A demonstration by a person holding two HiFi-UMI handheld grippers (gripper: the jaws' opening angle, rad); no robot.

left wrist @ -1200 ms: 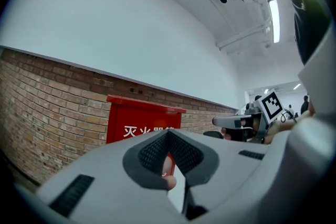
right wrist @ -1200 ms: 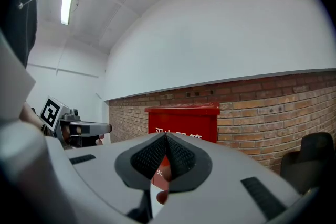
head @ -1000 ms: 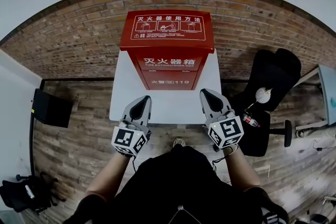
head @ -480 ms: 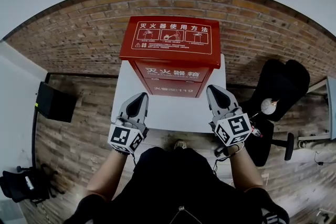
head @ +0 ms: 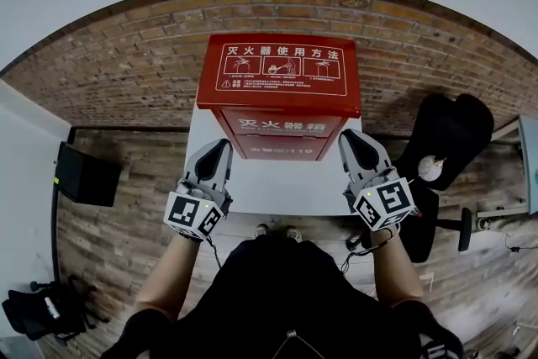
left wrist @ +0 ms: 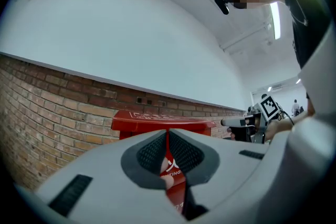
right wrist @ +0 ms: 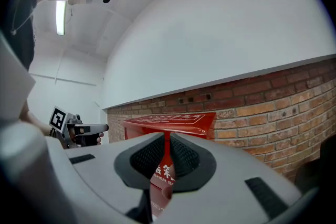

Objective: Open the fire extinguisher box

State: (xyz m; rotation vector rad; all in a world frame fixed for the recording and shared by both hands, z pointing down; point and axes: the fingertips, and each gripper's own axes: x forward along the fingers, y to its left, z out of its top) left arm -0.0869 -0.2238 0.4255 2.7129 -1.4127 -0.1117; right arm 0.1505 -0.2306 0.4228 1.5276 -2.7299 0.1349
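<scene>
The red box (head: 286, 88) stands on a white table (head: 277, 185) against a brick wall (head: 126, 55), lid down. The left gripper (head: 217, 152) and the right gripper (head: 351, 142) are held level before its front, one at each side. Both have their jaws together, with nothing between them.

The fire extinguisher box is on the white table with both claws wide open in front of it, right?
No, both claws are shut, not wide open: the left claw in the left gripper view and the right claw in the right gripper view have jaws together. The fire extinguisher box is on the white table.
</scene>
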